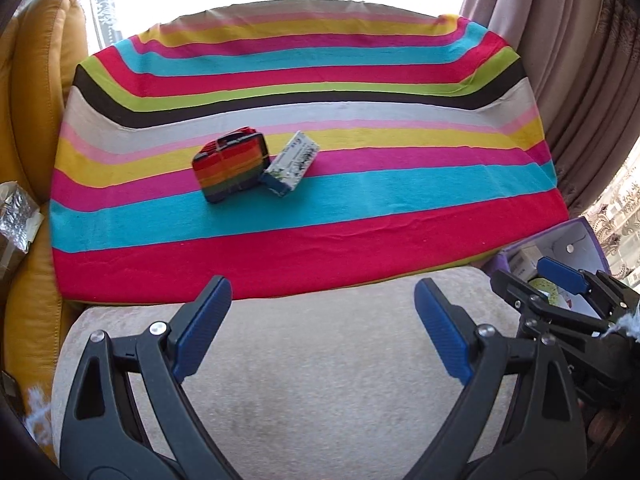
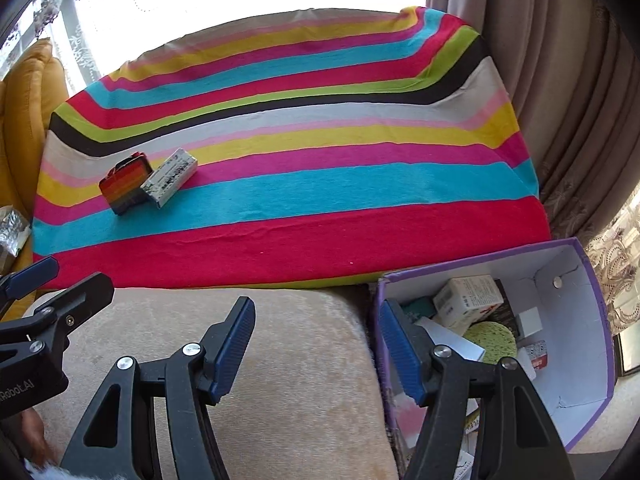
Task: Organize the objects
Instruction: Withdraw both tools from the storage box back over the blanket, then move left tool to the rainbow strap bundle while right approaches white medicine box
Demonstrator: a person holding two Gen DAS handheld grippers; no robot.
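Right wrist: right tongs [image 2: 316, 344] released, empty | purple box [image 2: 592, 308] contents jumbled, partly hidden, perhaps cartons | left tongs [image 1: 322, 320] released

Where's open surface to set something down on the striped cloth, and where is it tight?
The striped cloth is bare everywhere right of the white patterned box, and along its near red stripe. The only clutter on it is that box touching the rainbow-striped box at left. The purple bin is crowded with small boxes.
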